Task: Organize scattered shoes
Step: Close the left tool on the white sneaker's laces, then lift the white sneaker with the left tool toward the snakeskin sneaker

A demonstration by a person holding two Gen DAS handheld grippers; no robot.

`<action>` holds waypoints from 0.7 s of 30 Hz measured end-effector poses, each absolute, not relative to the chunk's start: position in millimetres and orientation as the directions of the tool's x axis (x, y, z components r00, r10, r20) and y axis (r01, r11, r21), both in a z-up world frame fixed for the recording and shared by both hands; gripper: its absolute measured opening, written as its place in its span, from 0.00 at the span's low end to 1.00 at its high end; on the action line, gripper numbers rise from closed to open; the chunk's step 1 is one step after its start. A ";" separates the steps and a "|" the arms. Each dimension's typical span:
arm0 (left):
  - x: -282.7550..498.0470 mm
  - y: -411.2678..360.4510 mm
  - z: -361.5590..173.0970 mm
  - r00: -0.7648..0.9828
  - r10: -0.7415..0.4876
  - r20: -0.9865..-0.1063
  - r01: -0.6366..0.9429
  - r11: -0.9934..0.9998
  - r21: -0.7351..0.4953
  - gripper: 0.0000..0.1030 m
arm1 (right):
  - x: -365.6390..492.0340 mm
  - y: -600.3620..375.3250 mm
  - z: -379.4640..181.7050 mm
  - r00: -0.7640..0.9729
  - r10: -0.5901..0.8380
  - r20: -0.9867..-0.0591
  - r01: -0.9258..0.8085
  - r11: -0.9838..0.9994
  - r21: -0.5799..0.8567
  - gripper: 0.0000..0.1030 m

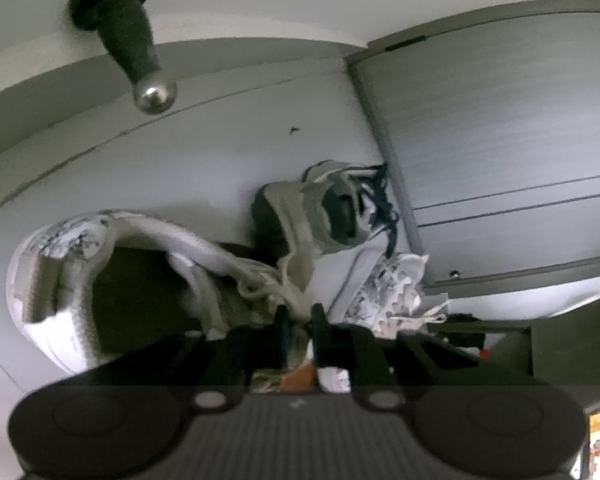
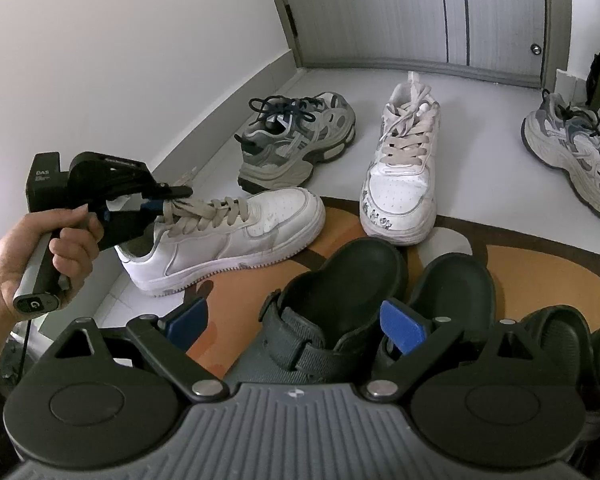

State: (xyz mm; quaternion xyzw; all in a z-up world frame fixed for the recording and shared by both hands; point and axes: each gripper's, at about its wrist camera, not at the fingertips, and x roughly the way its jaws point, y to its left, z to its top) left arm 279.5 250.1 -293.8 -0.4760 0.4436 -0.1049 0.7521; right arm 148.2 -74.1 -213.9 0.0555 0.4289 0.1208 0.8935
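A white sneaker point(image 2: 236, 232) with beige laces lies on its sole at the mat's left edge, toe to the right. My left gripper point(image 2: 160, 204), held by a hand point(image 2: 28, 256), is shut on the laces and tongue at the sneaker's opening. In the left wrist view the same sneaker point(image 1: 60, 280) fills the left side, and the left gripper point(image 1: 300, 320) pinches its laces. Its printed mate point(image 2: 404, 168) stands apart to the right. My right gripper point(image 2: 296, 320) hangs open above a dark clog point(image 2: 340, 292), touching nothing.
A grey sneaker point(image 2: 296, 136) with dark laces sits by the wall, and its mate point(image 2: 572, 152) is at the far right. Other dark clogs point(image 2: 456, 292) rest on the orange and brown mat point(image 2: 520, 256). A grey cabinet door point(image 2: 400, 12) closes the back. A doorstop point(image 1: 128, 28) sticks out of the wall.
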 end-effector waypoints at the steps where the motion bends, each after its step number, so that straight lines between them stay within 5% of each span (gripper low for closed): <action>1: 278.7 250.3 -291.5 0.590 -0.580 -0.561 -0.257 0.524 -0.812 0.10 | 148.3 -73.2 -213.2 0.603 0.264 -0.753 -0.170 0.965 0.201 0.93; 21: 265.9 255.0 -237.1 0.685 -0.585 -0.435 -0.097 0.519 -0.849 0.08 | 158.0 -54.4 -189.8 0.621 0.273 -0.735 -0.277 0.953 0.121 0.93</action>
